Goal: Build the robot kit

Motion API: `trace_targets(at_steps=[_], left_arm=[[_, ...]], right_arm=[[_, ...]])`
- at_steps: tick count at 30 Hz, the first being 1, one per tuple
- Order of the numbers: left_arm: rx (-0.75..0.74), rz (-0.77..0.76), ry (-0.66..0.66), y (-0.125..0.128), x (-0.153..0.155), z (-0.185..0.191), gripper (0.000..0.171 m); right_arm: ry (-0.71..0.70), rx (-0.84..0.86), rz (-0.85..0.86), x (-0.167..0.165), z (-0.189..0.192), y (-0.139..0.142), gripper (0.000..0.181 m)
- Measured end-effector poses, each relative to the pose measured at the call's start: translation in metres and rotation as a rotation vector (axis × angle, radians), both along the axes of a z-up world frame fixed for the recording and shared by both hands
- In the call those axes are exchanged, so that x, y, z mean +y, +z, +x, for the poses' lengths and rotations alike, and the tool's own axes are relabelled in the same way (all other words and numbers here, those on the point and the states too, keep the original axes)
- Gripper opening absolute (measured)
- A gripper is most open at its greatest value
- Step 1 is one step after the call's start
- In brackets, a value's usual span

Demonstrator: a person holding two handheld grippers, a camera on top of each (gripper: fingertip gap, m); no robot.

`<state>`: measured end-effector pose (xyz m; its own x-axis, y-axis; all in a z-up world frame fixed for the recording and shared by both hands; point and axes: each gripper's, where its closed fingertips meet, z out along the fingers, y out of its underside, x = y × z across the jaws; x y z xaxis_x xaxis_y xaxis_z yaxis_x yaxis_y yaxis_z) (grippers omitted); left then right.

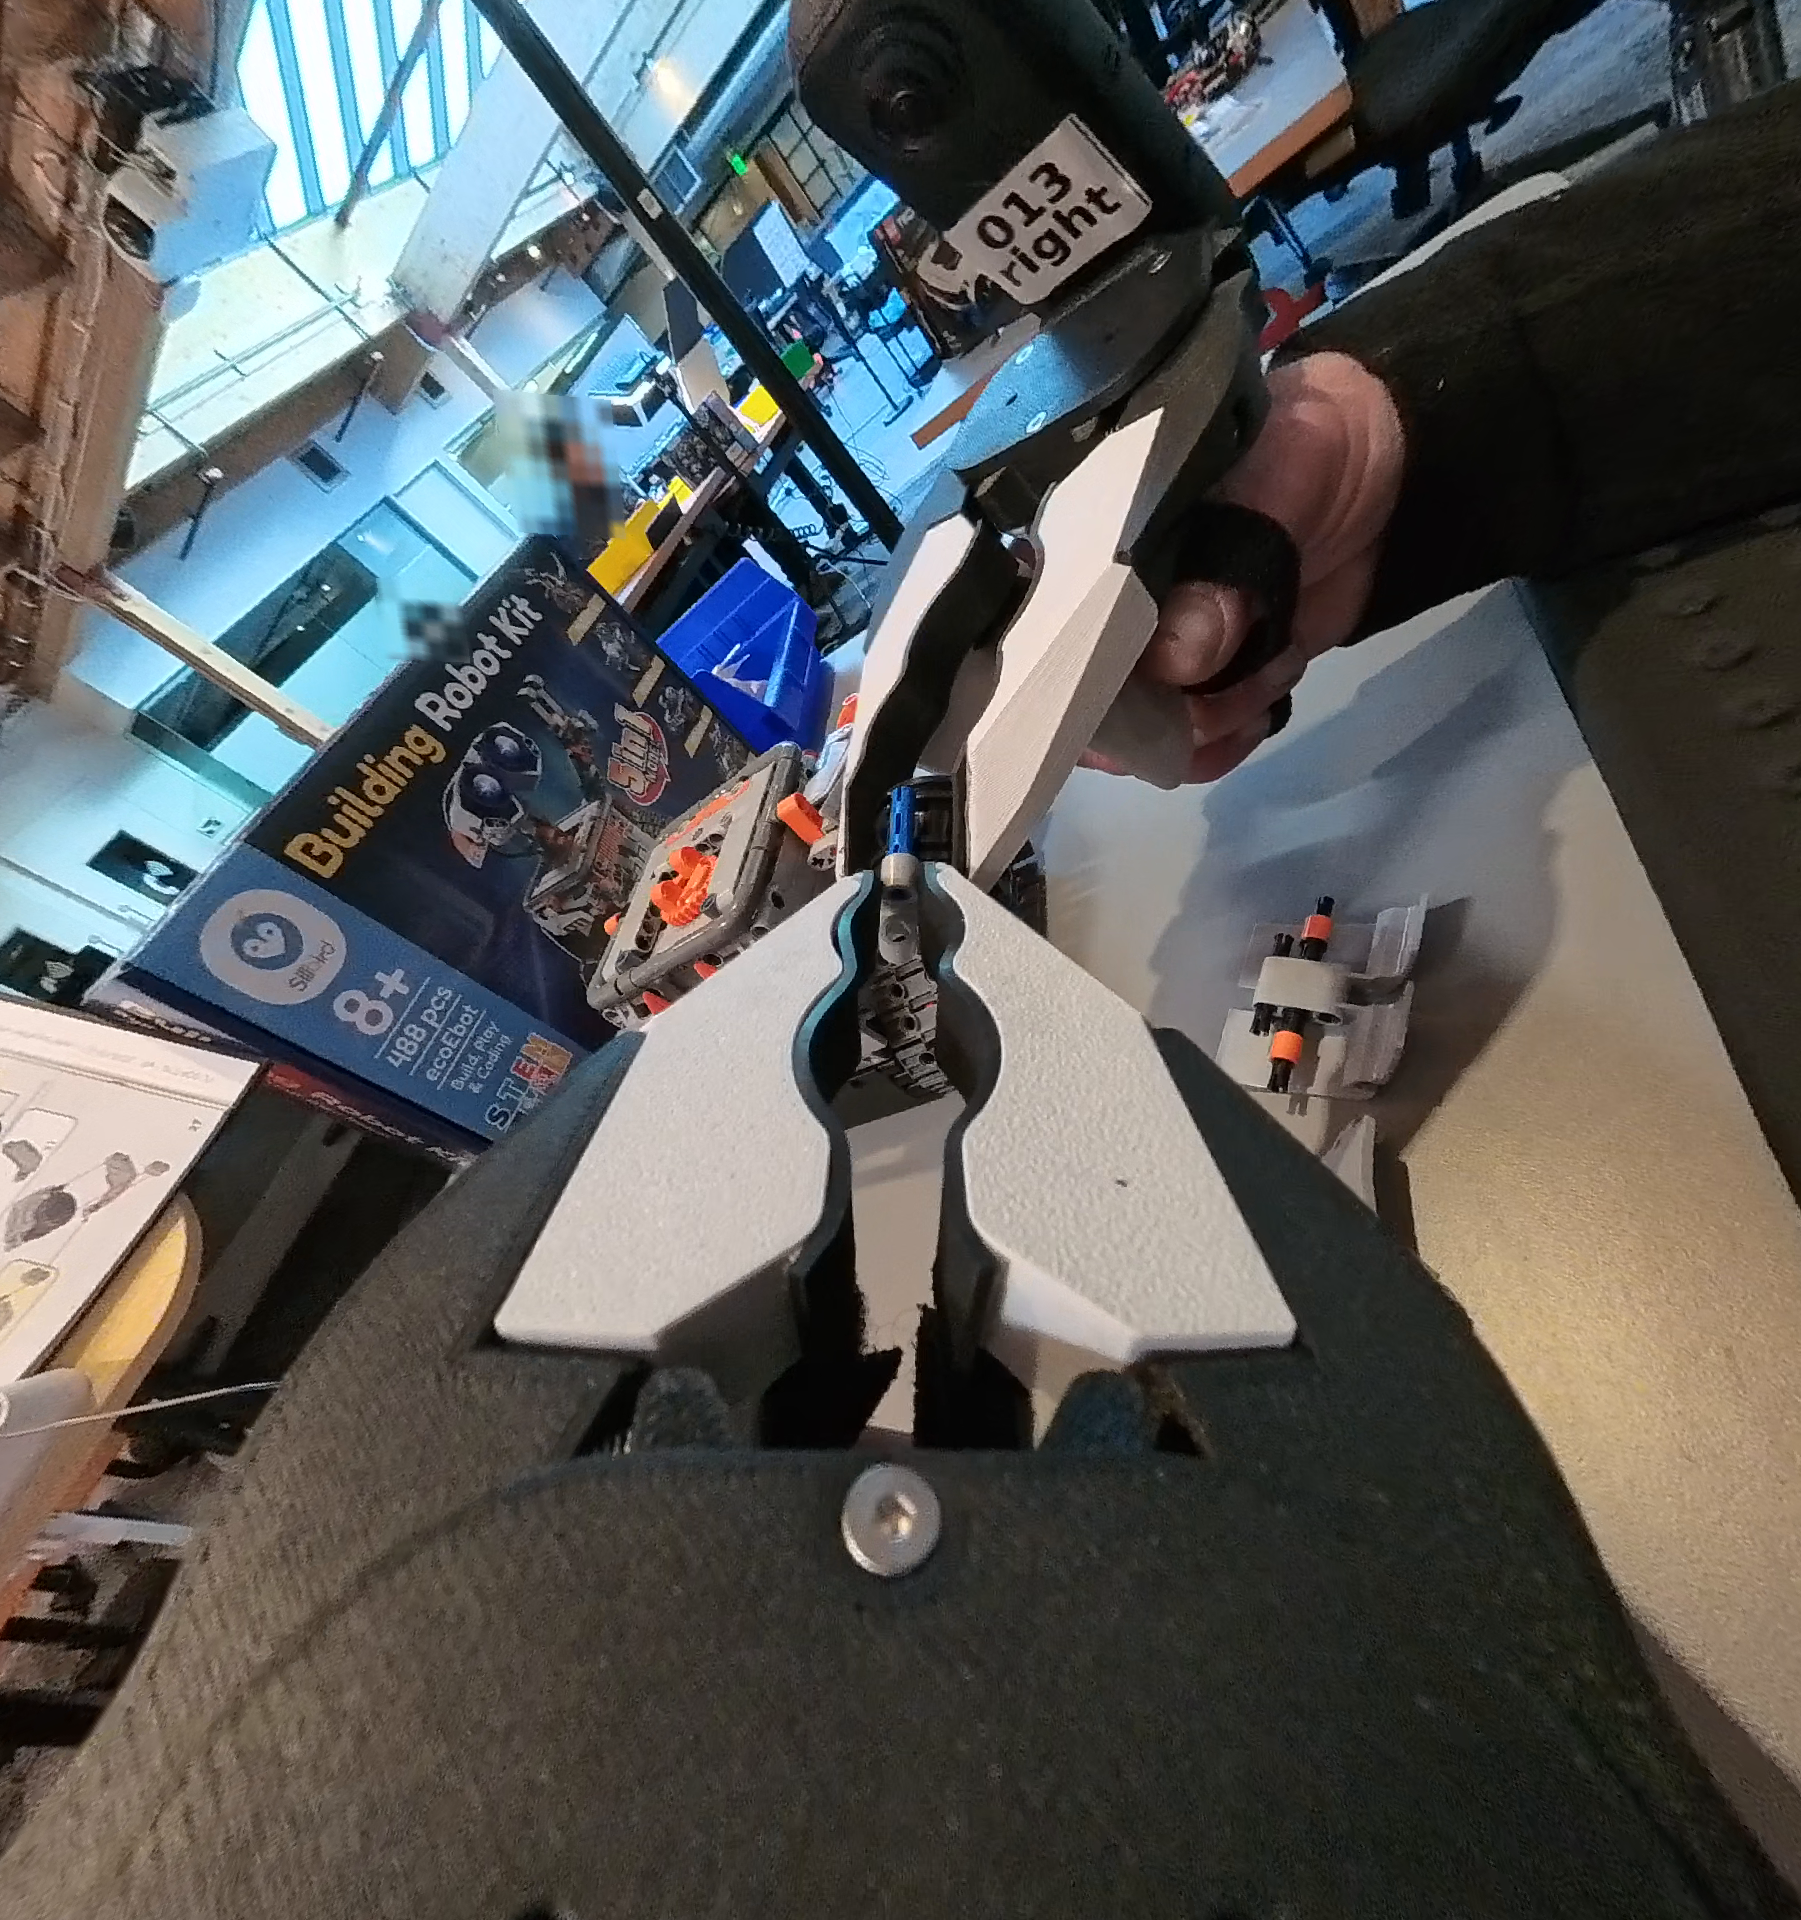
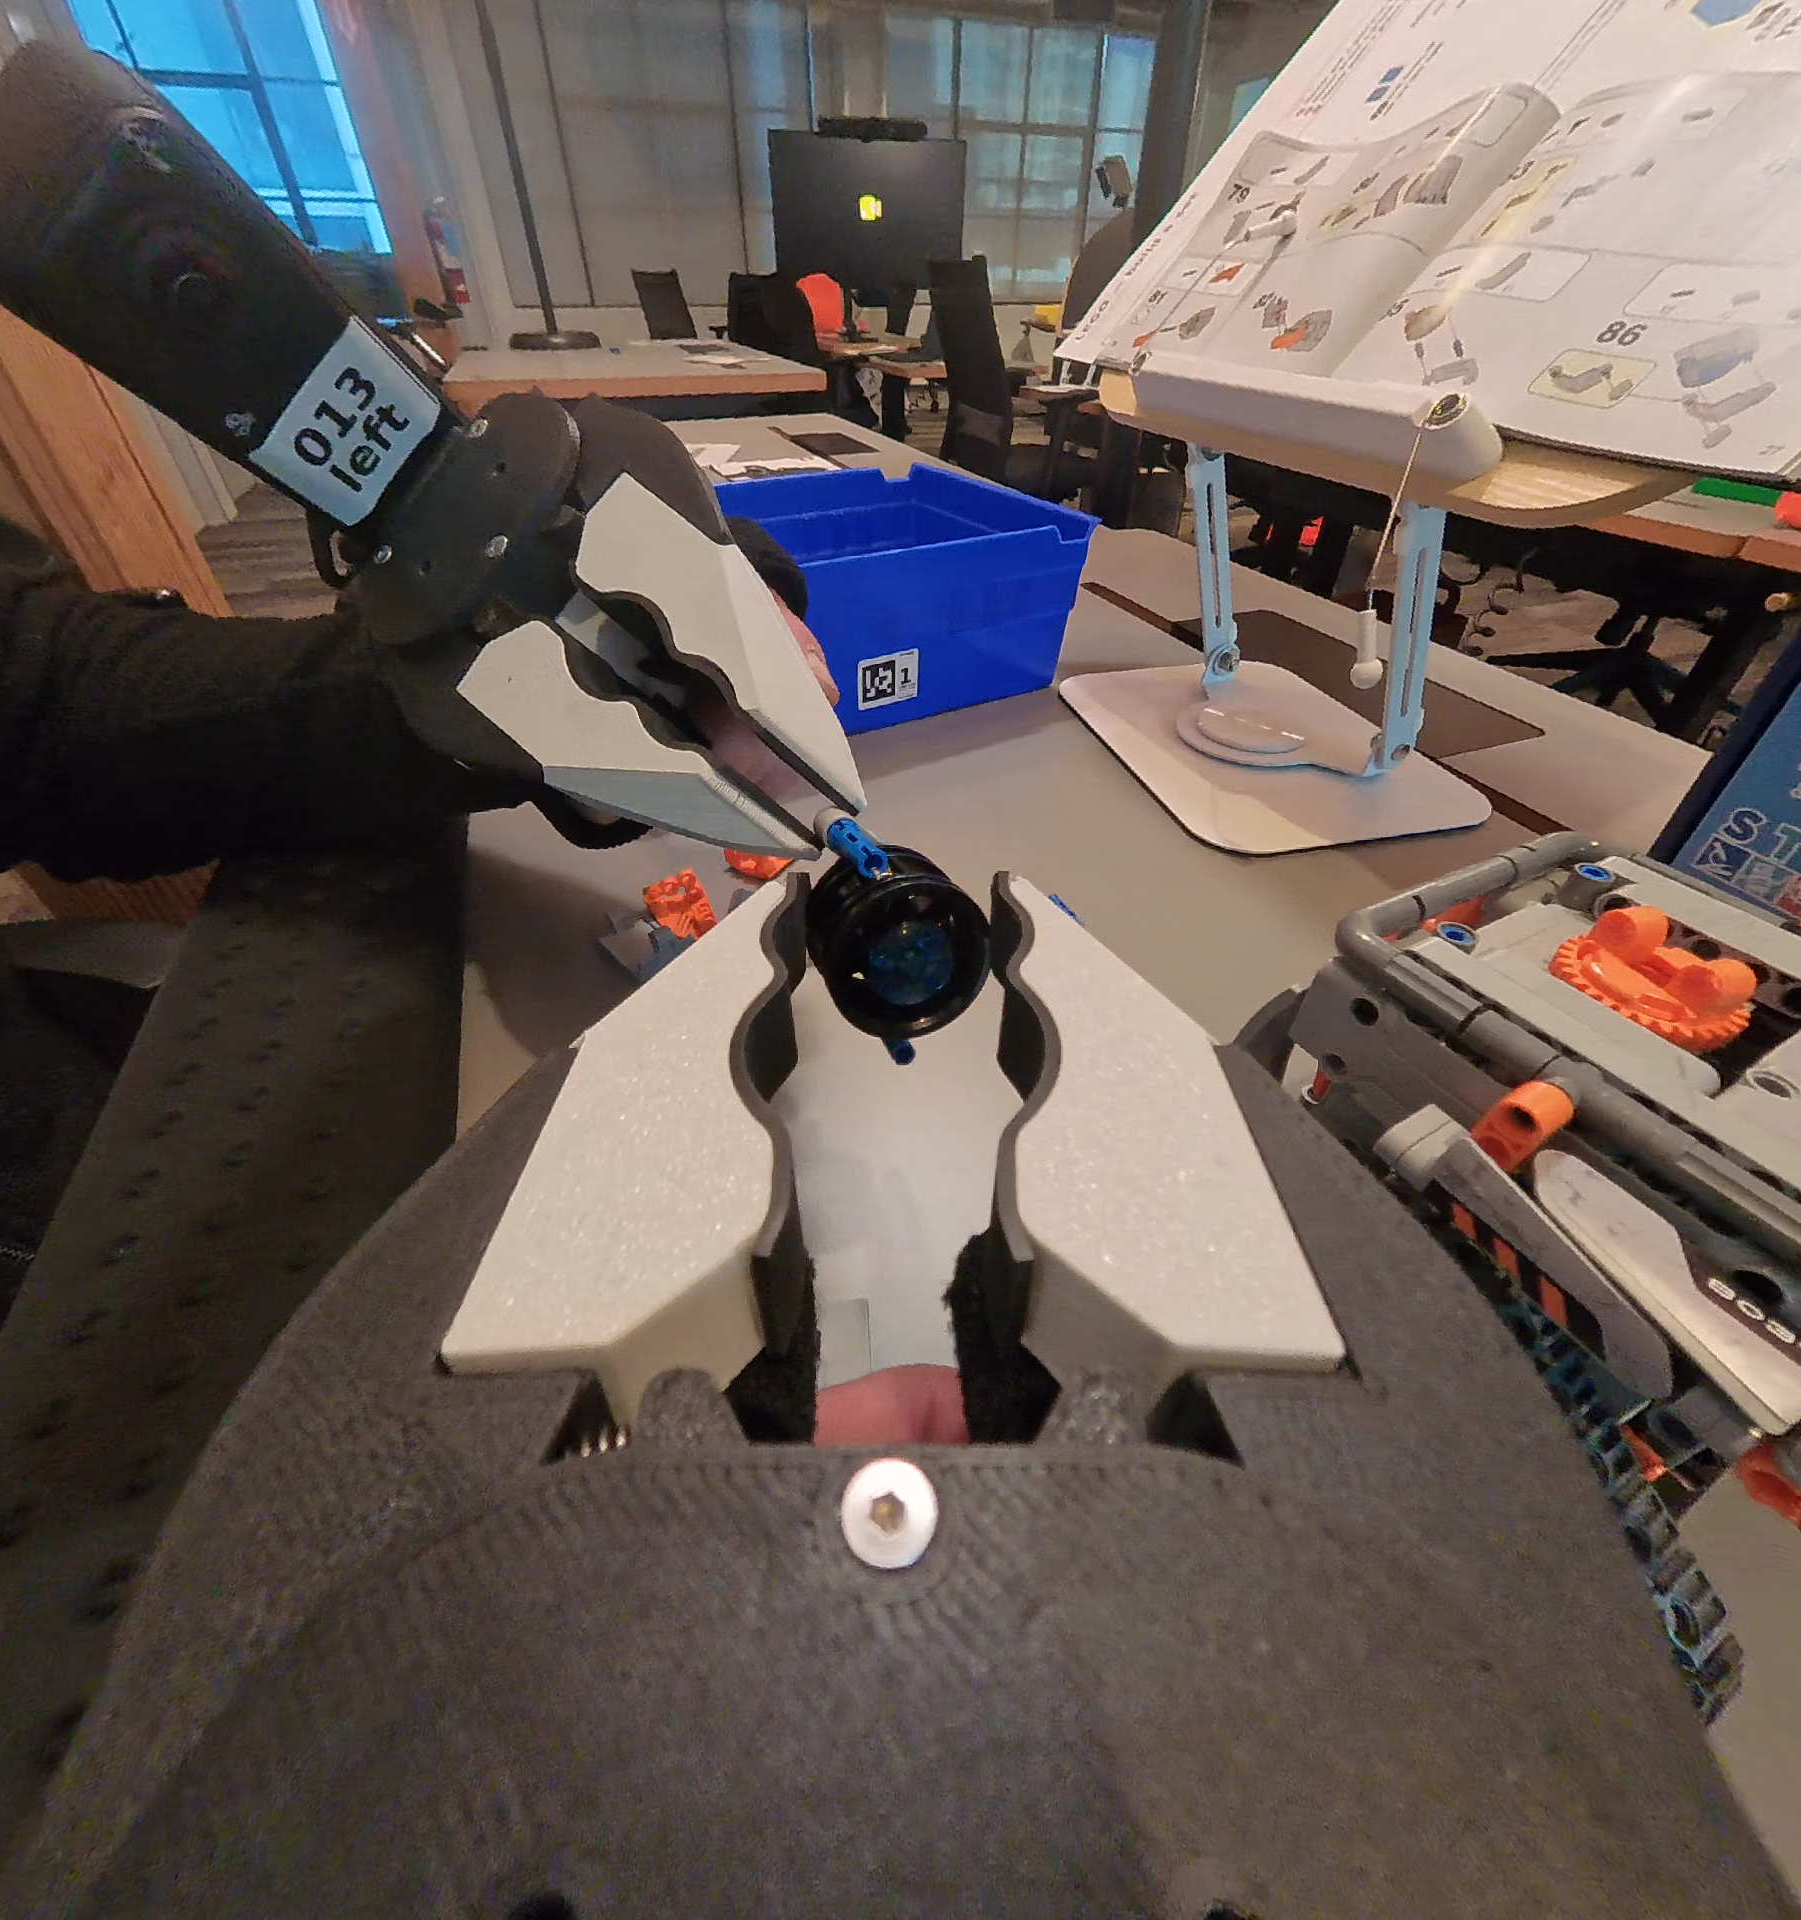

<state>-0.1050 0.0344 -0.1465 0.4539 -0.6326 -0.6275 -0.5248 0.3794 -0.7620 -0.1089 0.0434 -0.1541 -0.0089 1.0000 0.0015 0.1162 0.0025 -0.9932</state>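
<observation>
— Between your right gripper's (image 2: pixel 896 940) fingers sits the black wheel (image 2: pixel 896 951), jaws pressed on its rim. What's the left doing?

— Your left gripper (image 2: pixel 823 826), in from ten o'clock, pinches the grey end of the blue pin (image 2: pixel 854 840), whose tip touches the wheel's hub.

— How do I seat it?

— Likely by keeping the pin square to the hub, pushing straight and holding the wheel steady.

— Anything crowding me?

— The grey-and-orange model (image 2: pixel 1561 1049) at three o'clock lies close. Blue bin (image 2: pixel 937 582) at twelve, book stand (image 2: pixel 1280 748) at one, both well apart.
</observation>
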Motion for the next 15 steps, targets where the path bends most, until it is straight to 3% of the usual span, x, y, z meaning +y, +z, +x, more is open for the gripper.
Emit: trace_targets(at_steps=[7, 15], left_arm=[[-0.051, -0.048, -0.006, 0.002, 0.003, -0.003, 0.004], [-0.243, -0.244, -0.039, 0.003, 0.012, -0.015, 0.004]], right_arm=[[0.005, 0.011, -0.038, 0.001, 0.001, 0.001, 0.040], [-0.019, -0.040, -0.005, 0.007, 0.005, -0.007, 0.042]])
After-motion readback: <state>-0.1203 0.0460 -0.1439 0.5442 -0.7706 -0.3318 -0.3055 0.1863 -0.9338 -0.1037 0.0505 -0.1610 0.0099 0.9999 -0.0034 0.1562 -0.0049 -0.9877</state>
